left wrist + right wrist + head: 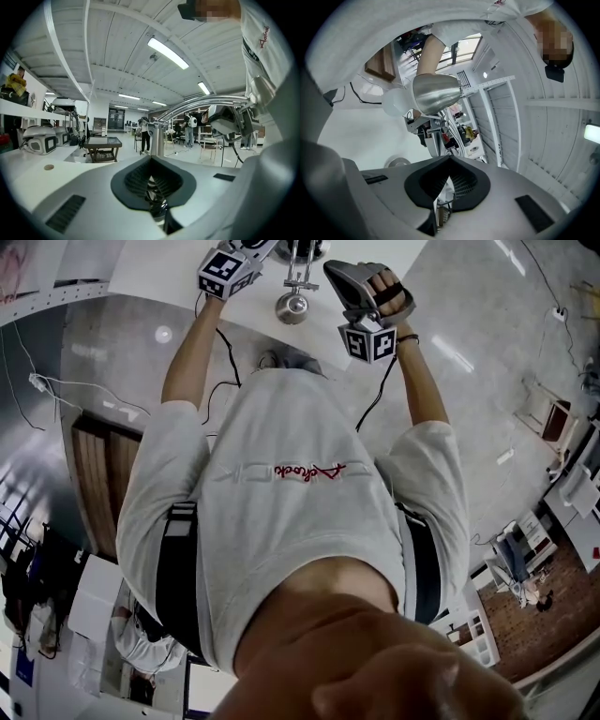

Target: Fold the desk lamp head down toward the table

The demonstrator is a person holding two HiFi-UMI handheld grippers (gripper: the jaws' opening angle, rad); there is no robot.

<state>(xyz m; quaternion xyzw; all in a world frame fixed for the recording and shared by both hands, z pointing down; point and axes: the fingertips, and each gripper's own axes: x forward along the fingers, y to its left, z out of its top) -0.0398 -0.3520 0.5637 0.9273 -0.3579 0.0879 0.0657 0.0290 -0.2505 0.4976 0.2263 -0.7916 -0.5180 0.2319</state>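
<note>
my left claw (151,158): jaws together | my right claw (449,159): jaws together | lamp (293,298): near the table's (159,268) near edge, between my claws, shade (436,93) ahead of right claw

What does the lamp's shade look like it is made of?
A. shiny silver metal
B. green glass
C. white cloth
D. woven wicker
A: in the right gripper view the lamp head is a smooth, silvery metal cone with a bright sheen.
</note>
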